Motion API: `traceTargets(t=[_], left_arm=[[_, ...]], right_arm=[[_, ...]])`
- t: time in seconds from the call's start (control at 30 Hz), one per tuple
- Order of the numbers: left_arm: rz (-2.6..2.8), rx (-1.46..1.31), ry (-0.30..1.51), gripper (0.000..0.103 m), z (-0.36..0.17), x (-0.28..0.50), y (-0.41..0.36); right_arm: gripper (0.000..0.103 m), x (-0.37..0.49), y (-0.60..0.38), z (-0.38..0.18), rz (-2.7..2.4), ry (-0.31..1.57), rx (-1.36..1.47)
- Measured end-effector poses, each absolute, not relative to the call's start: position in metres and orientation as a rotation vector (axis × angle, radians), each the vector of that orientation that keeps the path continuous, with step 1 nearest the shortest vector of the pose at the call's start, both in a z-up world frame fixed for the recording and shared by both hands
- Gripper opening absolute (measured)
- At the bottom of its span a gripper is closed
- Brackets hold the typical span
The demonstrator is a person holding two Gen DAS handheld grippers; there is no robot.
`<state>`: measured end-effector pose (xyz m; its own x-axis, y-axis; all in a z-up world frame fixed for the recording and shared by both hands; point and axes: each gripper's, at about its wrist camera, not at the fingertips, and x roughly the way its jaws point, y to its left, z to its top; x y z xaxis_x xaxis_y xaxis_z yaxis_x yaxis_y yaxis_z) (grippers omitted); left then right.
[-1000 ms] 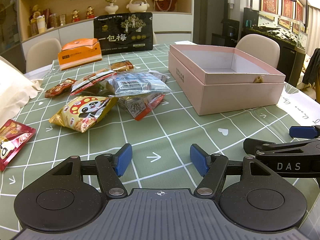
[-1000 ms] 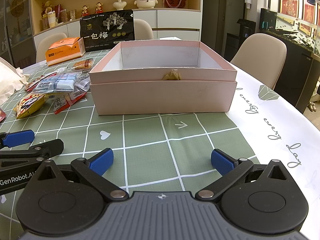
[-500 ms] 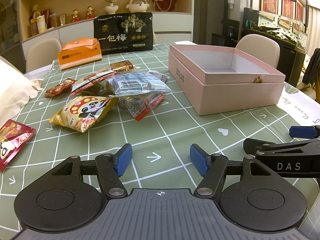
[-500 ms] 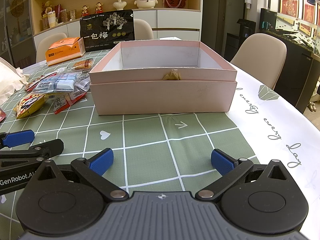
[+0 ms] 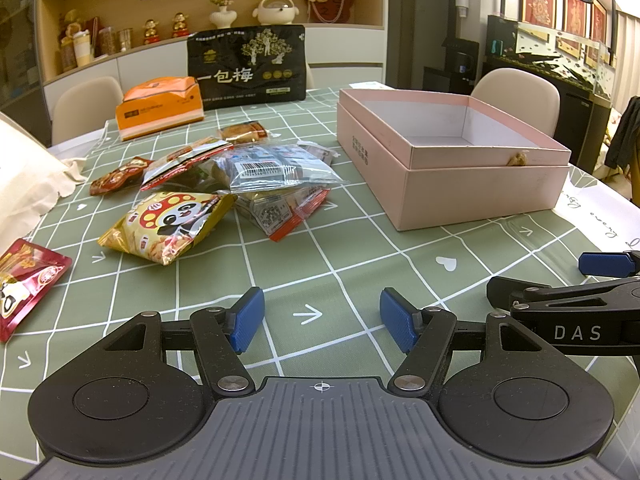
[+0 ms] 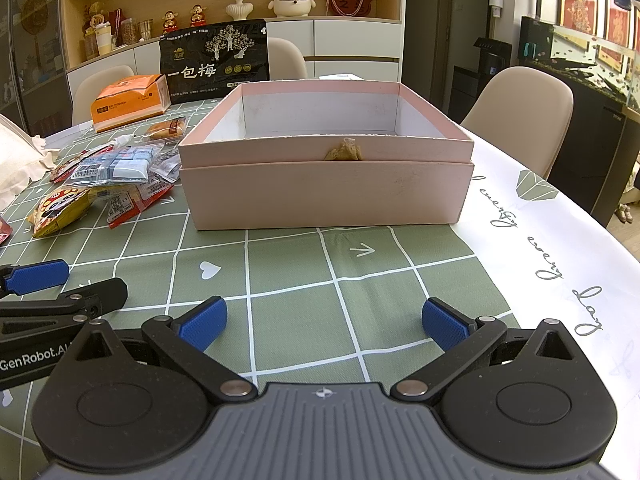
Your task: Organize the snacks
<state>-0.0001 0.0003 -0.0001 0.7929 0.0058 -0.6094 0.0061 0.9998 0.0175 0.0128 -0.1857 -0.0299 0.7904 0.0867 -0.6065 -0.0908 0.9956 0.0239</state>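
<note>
Several snack packets lie in a pile on the green checked tablecloth: a yellow panda bag (image 5: 168, 226), a clear packet with a barcode (image 5: 276, 170) and a red-edged packet (image 5: 280, 212). A red packet (image 5: 28, 280) lies apart at the left. The open pink box (image 5: 452, 160) stands to the right of the pile, and in the right wrist view (image 6: 326, 160) straight ahead; it looks empty. My left gripper (image 5: 322, 318) is open and empty above the cloth. My right gripper (image 6: 324, 322) is open and empty, short of the box.
An orange tissue box (image 5: 158, 106) and a large black bag (image 5: 248, 66) stand at the table's far side. A white cloth bag (image 5: 24, 176) lies at the left. Beige chairs (image 6: 520, 116) surround the table. The right gripper's arm (image 5: 568, 312) shows beside the left.
</note>
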Motion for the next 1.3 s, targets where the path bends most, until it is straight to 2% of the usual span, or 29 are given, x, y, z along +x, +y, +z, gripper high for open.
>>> traceTargets(t=[1.3], left_arm=[[-0.004, 0.026, 0.656, 0.074, -0.0002, 0.0019, 0.0003]], right_arm=[[0.103, 0.0116, -0.1833, -0.0311, 0.096, 0.651, -0.008]])
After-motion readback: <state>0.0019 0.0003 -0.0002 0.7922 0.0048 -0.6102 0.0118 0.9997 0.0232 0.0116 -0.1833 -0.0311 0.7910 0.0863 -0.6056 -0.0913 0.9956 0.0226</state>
